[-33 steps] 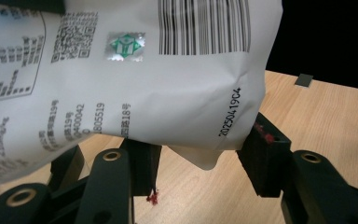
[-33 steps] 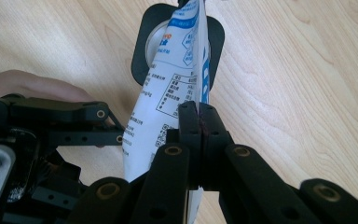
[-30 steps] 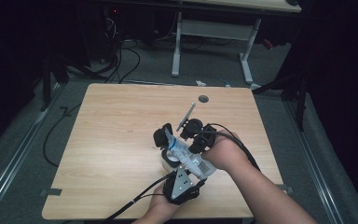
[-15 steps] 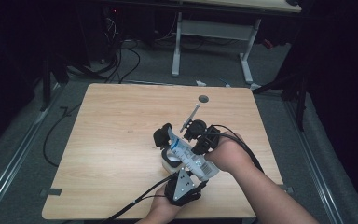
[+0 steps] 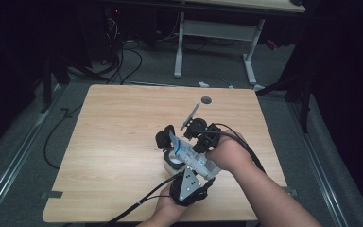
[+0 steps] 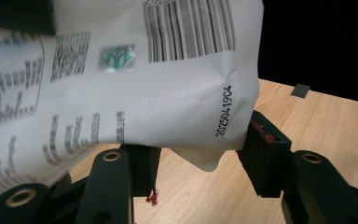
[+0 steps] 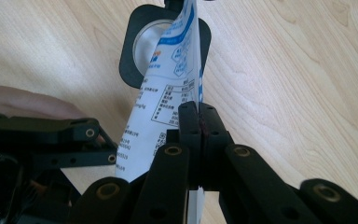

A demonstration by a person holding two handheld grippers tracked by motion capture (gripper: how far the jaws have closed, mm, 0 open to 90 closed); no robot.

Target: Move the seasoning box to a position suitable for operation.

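Centrally above the wooden table (image 5: 123, 142), white printed packet (image 5: 189, 153) held aloft between both hands, right gripper (image 7: 199, 119) pinched tight on its flat edge, left gripper (image 6: 198, 158) with jaws spread, clasping the packet's lower corner between the pads.

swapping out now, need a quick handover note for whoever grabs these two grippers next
Right gripper: jaws shut on the flat edge of the white printed pouch, held above the table.
Left gripper: jaws straddle the pouch's lower corner; whether the pads press on it is unclear.
Below the pouch sits a round white container on a black base.
Done: pouch lifted and held over the container.
Left: probably opening or emptying the pouch into it; nothing visibly poured yet.
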